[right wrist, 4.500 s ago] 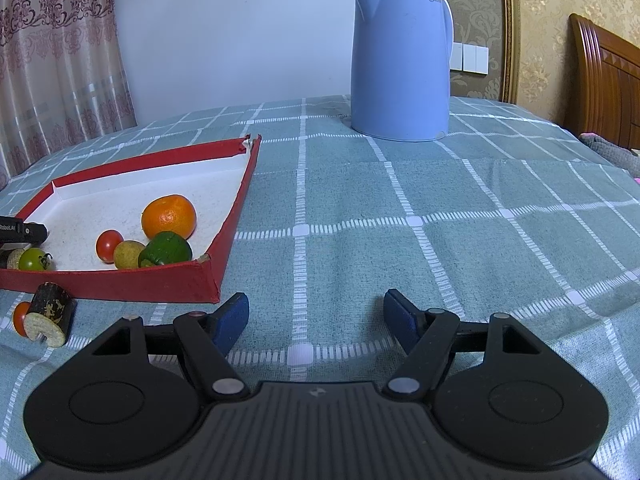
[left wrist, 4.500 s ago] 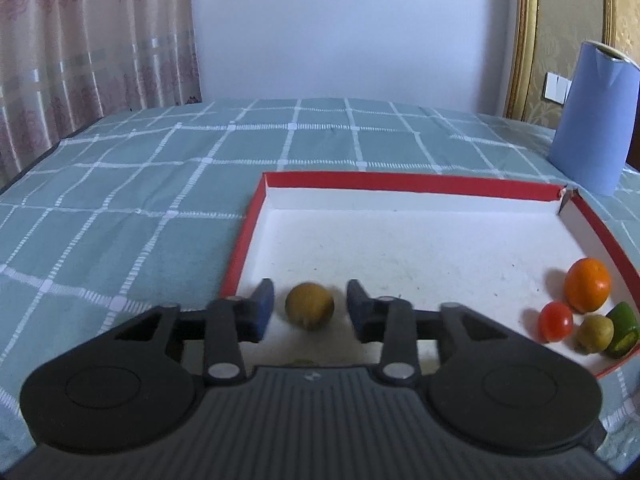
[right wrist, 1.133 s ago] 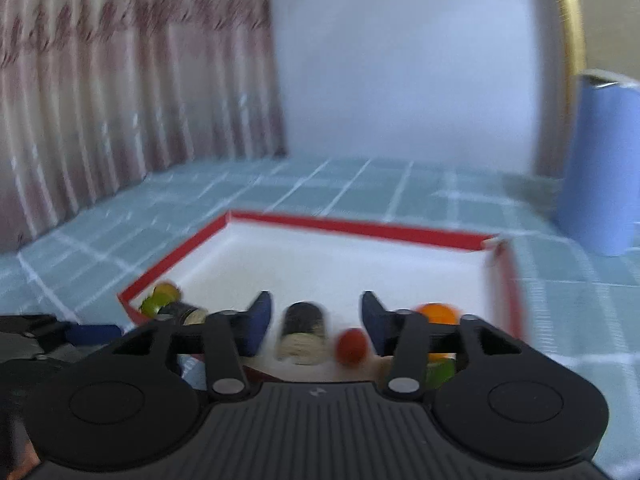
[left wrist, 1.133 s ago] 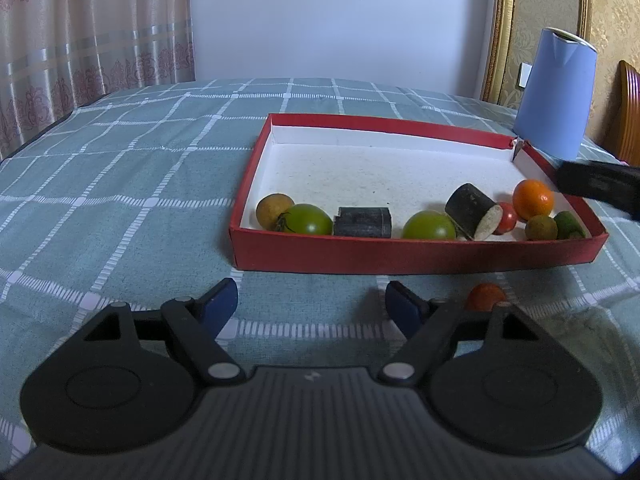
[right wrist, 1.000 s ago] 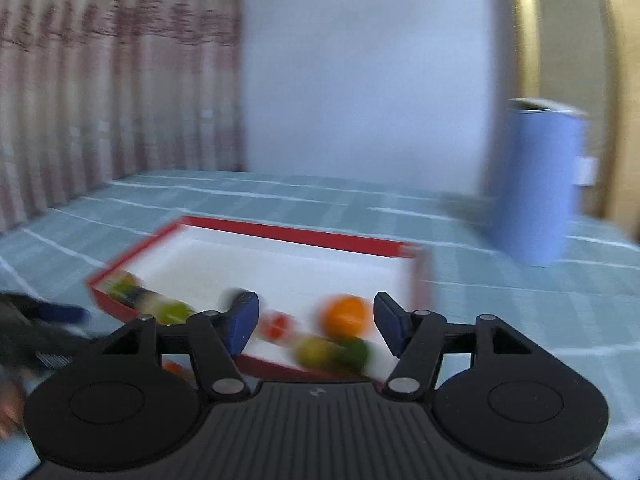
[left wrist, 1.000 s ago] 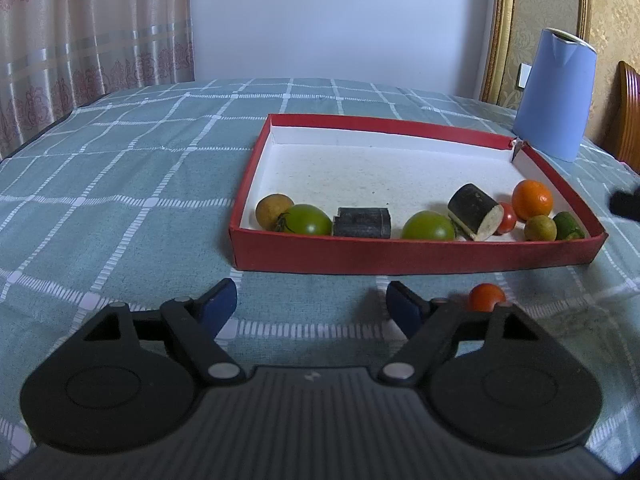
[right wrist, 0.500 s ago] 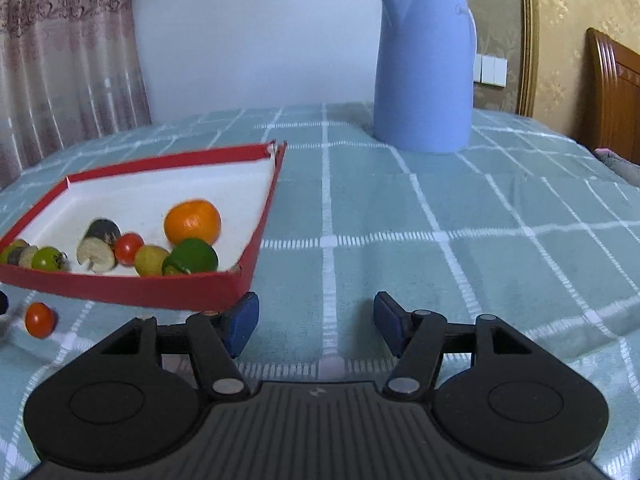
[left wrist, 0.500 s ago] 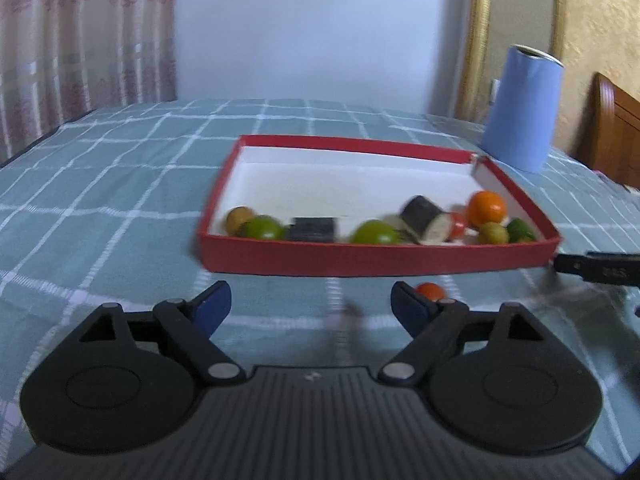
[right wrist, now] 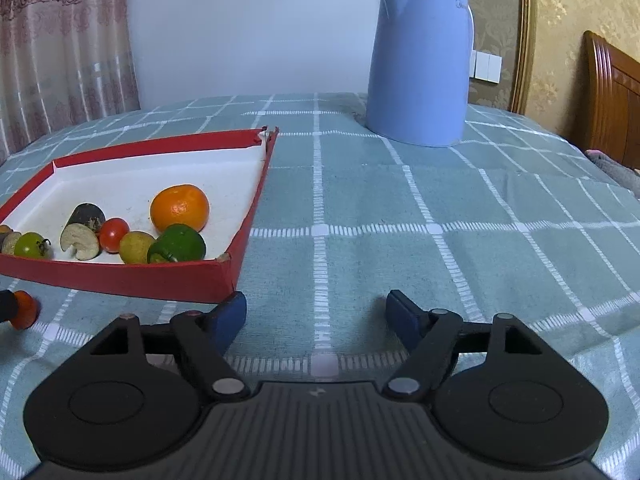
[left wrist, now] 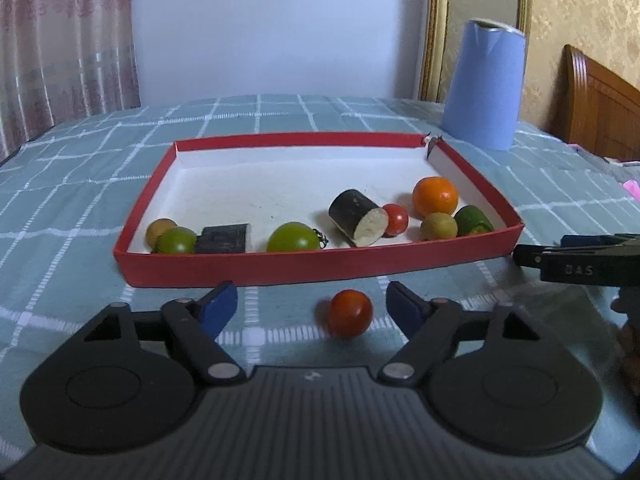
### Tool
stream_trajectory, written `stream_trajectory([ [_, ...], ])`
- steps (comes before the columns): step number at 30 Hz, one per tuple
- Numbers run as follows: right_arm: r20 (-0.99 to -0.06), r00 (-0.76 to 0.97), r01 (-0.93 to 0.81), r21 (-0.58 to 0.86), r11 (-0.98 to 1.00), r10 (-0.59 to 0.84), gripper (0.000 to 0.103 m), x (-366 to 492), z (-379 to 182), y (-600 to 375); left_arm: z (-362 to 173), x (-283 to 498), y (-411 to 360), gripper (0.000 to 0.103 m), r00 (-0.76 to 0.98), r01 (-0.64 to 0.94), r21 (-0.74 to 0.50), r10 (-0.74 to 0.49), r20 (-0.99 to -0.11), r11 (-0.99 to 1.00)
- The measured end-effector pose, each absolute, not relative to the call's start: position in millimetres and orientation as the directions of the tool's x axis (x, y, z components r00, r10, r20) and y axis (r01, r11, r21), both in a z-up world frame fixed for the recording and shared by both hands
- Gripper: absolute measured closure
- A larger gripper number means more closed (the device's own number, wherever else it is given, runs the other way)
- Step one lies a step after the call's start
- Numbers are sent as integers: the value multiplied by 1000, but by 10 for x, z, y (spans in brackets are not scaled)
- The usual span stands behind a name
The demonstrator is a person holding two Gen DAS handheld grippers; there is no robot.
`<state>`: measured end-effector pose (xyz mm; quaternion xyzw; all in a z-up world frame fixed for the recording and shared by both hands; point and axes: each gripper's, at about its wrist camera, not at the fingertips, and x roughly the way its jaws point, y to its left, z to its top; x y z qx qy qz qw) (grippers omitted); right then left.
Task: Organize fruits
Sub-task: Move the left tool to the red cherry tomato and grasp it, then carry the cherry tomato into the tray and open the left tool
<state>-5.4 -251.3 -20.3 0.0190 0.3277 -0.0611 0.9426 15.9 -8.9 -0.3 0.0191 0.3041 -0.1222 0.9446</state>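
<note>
A red tomato (left wrist: 350, 313) lies on the cloth in front of the red tray (left wrist: 320, 268), between the open fingers of my left gripper (left wrist: 312, 306). It also shows at the left edge of the right wrist view (right wrist: 23, 309). The tray holds an orange (left wrist: 435, 197), a small red tomato (left wrist: 395, 219), two green tomatoes (left wrist: 292, 237), dark cut pieces (left wrist: 358, 217) and other small fruits. My right gripper (right wrist: 316, 312) is open and empty over the cloth, right of the tray (right wrist: 160, 280); its side shows in the left wrist view (left wrist: 580, 262).
A blue kettle (right wrist: 420, 64) stands on the checked teal cloth behind and right of the tray. A wooden bed frame (right wrist: 612, 104) is at the far right. A curtain hangs at the left.
My left gripper has moved forward and right, so the loose red tomato now lies between its open fingers. The right gripper has stayed still beside the tray.
</note>
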Motion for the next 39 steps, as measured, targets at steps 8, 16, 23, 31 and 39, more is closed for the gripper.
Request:
stream_trajectory([
  [8,-621,778,127,-2,992,-101,25,-51,-205,-2518,-83,216,-160,52,763,254,-49,-232,-603,966],
  [16,-621,777,127,-3,992,-102,25,-50,-204,-2516,-89,208,-238,63,762,267,-36,-234,-604,963],
  [23,-623,776,125,-2,992,-99,24,-50,-203,-2516,-77,187,-260,79,756,298,-48,-266,-599,954],
  [31,-624,776,124,-1,992,-97,24,-53,-202,-2520,-29,141,-275,81,772,306,-16,-258,-581,952],
  [39,-624,775,123,-1,992,-96,24,-53,-205,-2515,283,182,-189,81,834,279,14,-235,-499,960],
])
